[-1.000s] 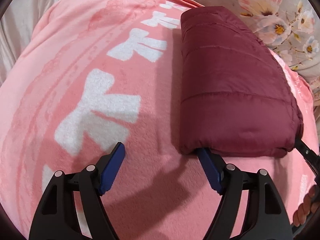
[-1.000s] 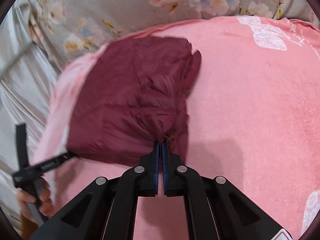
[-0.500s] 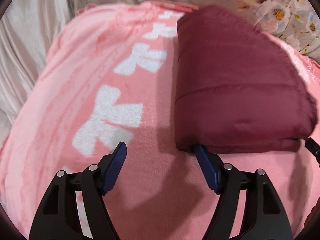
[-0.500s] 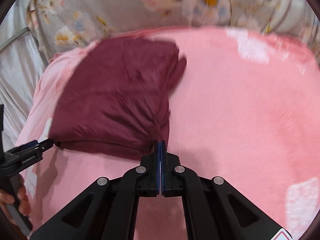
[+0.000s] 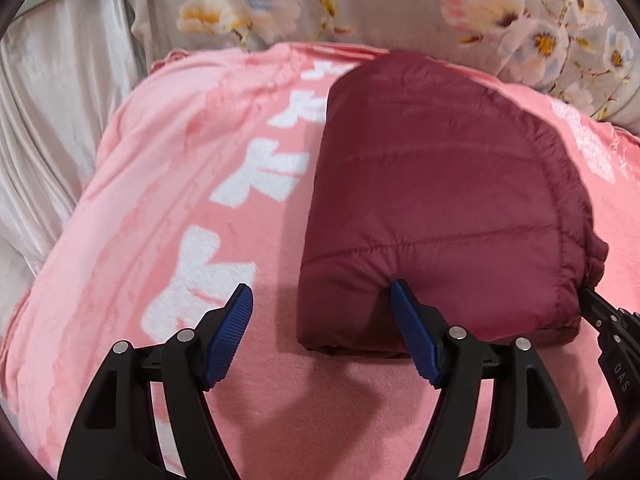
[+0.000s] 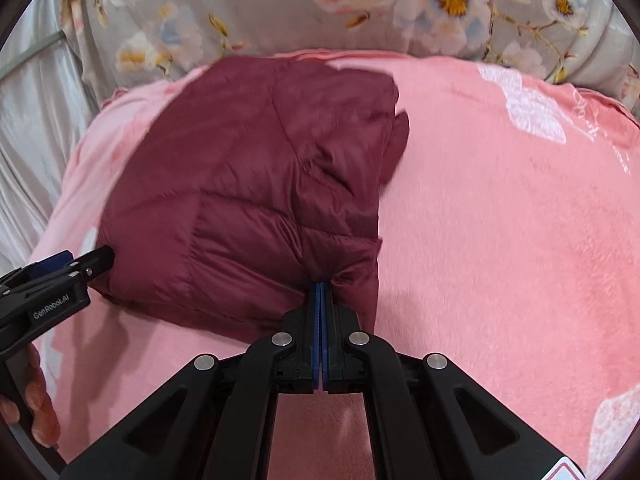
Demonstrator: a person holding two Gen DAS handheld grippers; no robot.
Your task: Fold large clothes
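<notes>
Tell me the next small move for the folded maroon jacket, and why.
Probably open the right hand-held gripper and draw it back. The jacket already lies as a compact folded bundle on the pink blanket, and the left hand-held gripper stands open with only one finger against the near edge. The right's shut jaws alone pinch the near corner, so letting go would likely finish the fold.

The near edge of the folded jacket (image 5: 440, 208) is partly hidden behind one finger (image 5: 412, 332) of the left gripper (image 5: 320, 320). In the right wrist view, the hand (image 6: 38, 412) is cut off by the left edge. The flowered cloth (image 5: 520, 20) is blurred.
</notes>
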